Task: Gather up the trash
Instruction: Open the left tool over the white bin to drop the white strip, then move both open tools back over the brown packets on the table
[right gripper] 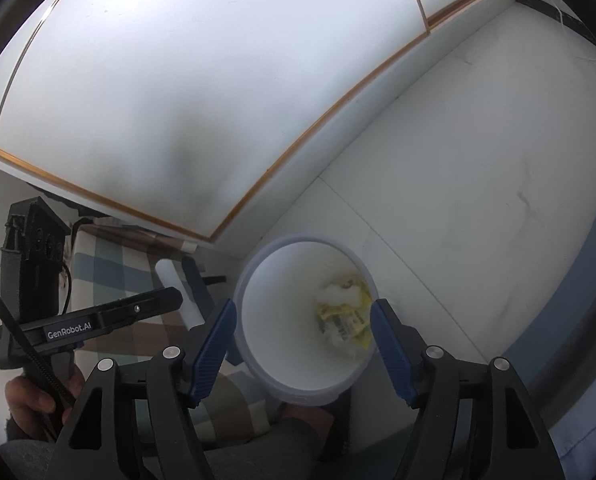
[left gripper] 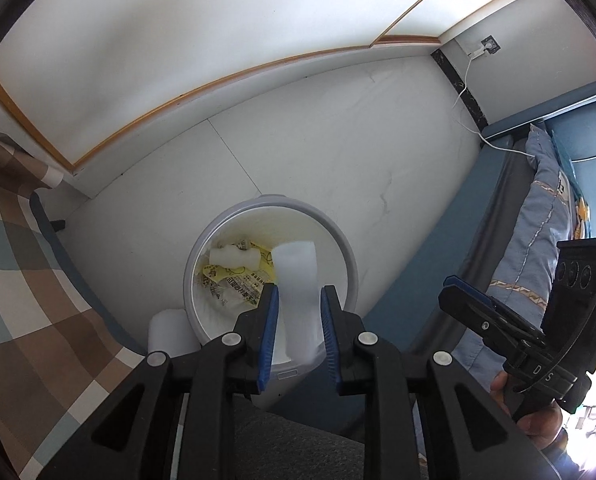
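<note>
Trash: we see a pale translucent white plastic strip (left gripper: 296, 292) standing lengthwise between the blue pads of our left gripper (left gripper: 298, 300), directly over the open mouth of the round white waste bin with a grey rim (left gripper: 202, 252).
Bin contents: crumpled yellow printed wrappers (left gripper: 238, 280) and a white crumpled wad (left gripper: 228, 257) lie at the bottom.
Key relation: the strip's long axis runs away from us along the fingers, its far end already inside the rim line; we judge that letting go here would drop it into the bin.
Left fingers: narrowly parted, pads seemingly flanking the strip's sides; whether they press it or have just let go, we cannot tell.
Right gripper (right gripper: 302, 328): jaws wide apart, holding nothing, poised above the near rim of the same bin.
Nearer hand: the left, since it has the strip.
Other item: a white cylinder (left gripper: 170, 330) stands just left of the bin, against the brown-and-blue checked bedspread (left gripper: 26, 264).
Writing: "GenRobot.AI" reads on the left gripper's side in the right wrist view; the wrappers' dark print is too small for us to read.
</note>
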Tool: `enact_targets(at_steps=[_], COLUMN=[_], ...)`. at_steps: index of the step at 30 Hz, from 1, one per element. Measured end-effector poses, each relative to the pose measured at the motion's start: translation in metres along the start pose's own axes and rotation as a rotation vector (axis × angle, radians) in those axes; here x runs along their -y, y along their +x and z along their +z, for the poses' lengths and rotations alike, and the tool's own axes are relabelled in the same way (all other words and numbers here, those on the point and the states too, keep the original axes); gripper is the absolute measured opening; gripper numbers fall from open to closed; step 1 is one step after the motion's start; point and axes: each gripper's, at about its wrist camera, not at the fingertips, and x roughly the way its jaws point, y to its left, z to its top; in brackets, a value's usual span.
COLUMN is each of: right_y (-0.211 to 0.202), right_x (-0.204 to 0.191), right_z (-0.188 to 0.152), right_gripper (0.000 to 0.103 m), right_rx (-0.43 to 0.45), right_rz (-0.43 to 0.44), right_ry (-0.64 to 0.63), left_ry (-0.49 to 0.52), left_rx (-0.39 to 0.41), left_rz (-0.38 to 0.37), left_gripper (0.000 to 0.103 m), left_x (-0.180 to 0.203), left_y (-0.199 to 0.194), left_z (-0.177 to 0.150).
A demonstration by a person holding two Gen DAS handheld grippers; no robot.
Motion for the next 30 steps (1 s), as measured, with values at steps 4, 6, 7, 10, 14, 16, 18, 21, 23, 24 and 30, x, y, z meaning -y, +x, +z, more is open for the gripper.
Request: enact_targets(at_steps=[4, 6, 7, 10, 14, 16, 18, 21, 23, 24, 30], right_y=[0.000, -0.001, -0.001, -0.003, -0.006, -0.008, -0.010, -0.013, -0.015, -0.017, -0.026], right_x=[0.002, 0.002, 0.002, 0.002, -0.001, -0.002, -0.004, -0.008, -0.011, -0.012, -0.020], right_z=[0.000, -0.001, -0.001, -0.003, -0.004, -0.005, -0.007, -0.010, -0.011, -0.012, -0.011], right_gripper=[0.071, 0.072, 0.072, 0.072, 0.073, 0.075, 0.077, 0.080, 0.081, 0.081, 0.083], right_rx=[-0.001, 0.000, 0.000, 0.003, 0.006, 0.006, 0.008, 0.008, 0.009, 0.009, 0.022], right_rz=[0.000, 0.000, -0.001, -0.003, -0.006, -0.008, -0.003, 0.001, -0.006, -0.006, -0.007], right_ry=[0.009, 0.012, 0.012, 0.012, 0.009, 0.007, 0.004, -0.005, -0.013, -0.015, -0.032], left_ry=[0.003, -0.004, -0.008, -0.014, -0.029, -0.029, -0.029, -0.030, -0.037, -0.041, -0.052], left_rx=[0.017, 0.035, 0.047, 0.056, 0.064, 0.077, 0.091, 0.111, 0.125, 0.133, 0.180], left_rz=[0.009, 0.016, 0.018, 0.022, 0.038, 0.044, 0.048, 0.066, 0.068, 0.072, 0.094], left_gripper=[0.032, 0.053, 0.056, 0.059, 0.059, 0.060, 0.061, 0.066, 0.067, 0.068, 0.068], left_x=[0.001, 0.001, 0.001, -0.001, -0.001, -0.001, 0.000, -0.002, -0.004, -0.005, -0.008], left_y=[-0.007, -0.012, -0.015, -0.021, -0.025, -0.028, -0.031, -0.037, -0.042, -0.044, -0.059], left_z=[-0.001, -0.003, -0.003, -0.005, -0.009, -0.010, -0.013, -0.017, -0.020, -0.020, -0.026])
